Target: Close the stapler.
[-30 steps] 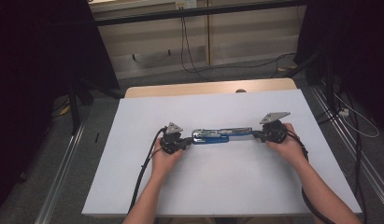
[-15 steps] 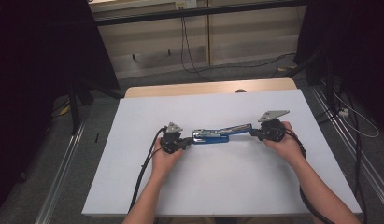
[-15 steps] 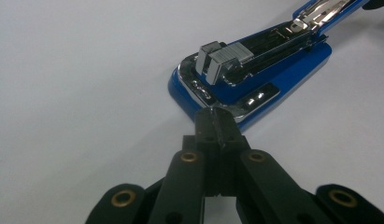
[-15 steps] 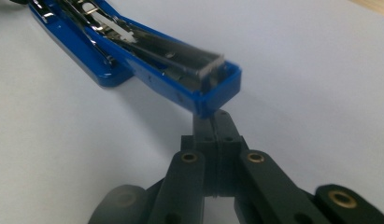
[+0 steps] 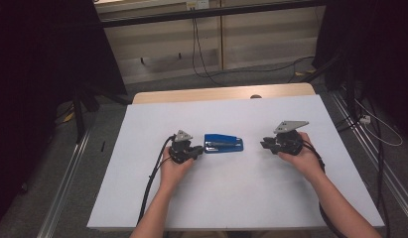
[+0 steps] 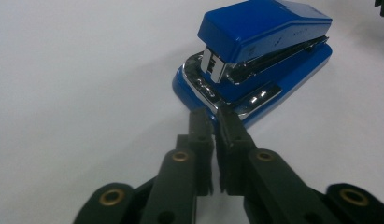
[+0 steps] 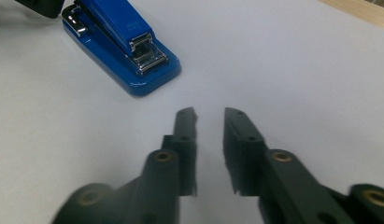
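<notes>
A blue stapler (image 5: 224,143) lies folded shut on the white sheet between the two grippers. In the left gripper view its chrome hinge end (image 6: 213,91) is just beyond my jaw tips. My left gripper (image 5: 197,150) (image 6: 214,119) sits at that end. Its jaws have just been opening and stand a narrow gap apart, with nothing between them. My right gripper (image 5: 263,144) (image 7: 209,114) rests a short way to the right of the stapler (image 7: 119,39). Its jaws have also just been opening and stand open with nothing between them.
The white sheet (image 5: 231,198) covers a wooden table whose far edge (image 5: 216,94) shows bare. Metal rails (image 5: 67,193) run along both sides of the table, and cables (image 5: 206,69) lie on the floor behind it.
The stapler, earlier stretched open between both grippers, now lies folded shut on the sheet. Both pairs of jaws have parted, and the stapler's right end is now short of the right gripper.
</notes>
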Available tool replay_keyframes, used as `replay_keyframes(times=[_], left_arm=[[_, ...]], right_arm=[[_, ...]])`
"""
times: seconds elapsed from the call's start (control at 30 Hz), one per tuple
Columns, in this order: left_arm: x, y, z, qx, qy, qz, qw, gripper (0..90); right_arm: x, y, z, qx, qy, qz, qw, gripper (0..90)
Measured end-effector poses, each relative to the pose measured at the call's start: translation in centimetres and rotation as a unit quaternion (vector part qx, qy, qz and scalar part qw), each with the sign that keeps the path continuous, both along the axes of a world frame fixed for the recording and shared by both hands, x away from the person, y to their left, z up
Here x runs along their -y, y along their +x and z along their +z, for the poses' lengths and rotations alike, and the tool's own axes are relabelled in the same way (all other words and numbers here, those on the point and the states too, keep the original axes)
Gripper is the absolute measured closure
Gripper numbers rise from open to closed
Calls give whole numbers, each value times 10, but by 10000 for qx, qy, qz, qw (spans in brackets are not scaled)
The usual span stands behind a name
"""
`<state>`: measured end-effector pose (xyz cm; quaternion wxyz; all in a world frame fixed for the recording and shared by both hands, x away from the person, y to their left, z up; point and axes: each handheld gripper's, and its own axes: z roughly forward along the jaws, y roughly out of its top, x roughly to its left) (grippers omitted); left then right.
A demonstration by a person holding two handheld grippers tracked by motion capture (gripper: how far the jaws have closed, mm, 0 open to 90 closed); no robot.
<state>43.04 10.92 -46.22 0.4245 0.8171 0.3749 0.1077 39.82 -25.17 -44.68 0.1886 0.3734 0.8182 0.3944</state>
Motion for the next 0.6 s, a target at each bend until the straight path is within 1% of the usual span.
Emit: replay_keyframes(times=[0.07,0.1,0.13,0.17,0.2,0.27,0.3,0.33,0.4,0.47,0.5,0.53,0.6], left_arm=[[-2,-1,3,3,-56,6,10000,723],[-3,-2,5,-27,-56,64,10000,660],[-5,-4,7,-16,-66,56,10000,600],[-7,-5,9,21,-114,13,9999,577],[-9,-7,11,29,-146,2,9999,539],[-13,-12,16,-17,-153,59,9999,421],[-16,-14,17,3,-196,6,9998,409],[-17,-16,17,13,-314,0,9995,403],[-21,-21,19,15,-319,7,9995,336],[-26,-25,22,45,-308,-38,9995,294],[-28,-28,24,44,-417,-23,9991,276],[-31,-30,25,21,-430,-45,9991,256],[-36,-35,28,85,-434,-29,9990,225]], right_arm=[[0,-5,-1,19,82,-9,10000,669],[0,-8,-1,9,129,-44,9999,624],[1,-11,-1,14,178,-90,9998,592],[1,-14,-1,21,221,-101,9997,569],[1,-17,0,42,245,-107,9996,538],[2,-24,1,91,235,-211,9995,484],[3,-29,2,98,345,-210,9991,467],[3,-32,3,113,407,-220,9989,442],[2,-40,5,125,445,-230,9987,395],[1,-46,5,116,493,-188,9985,369],[1,-49,5,127,497,-192,9985,341],[1,-53,5,137,513,-211,9984,326],[1,-60,5,134,594,-212,9979,312]])
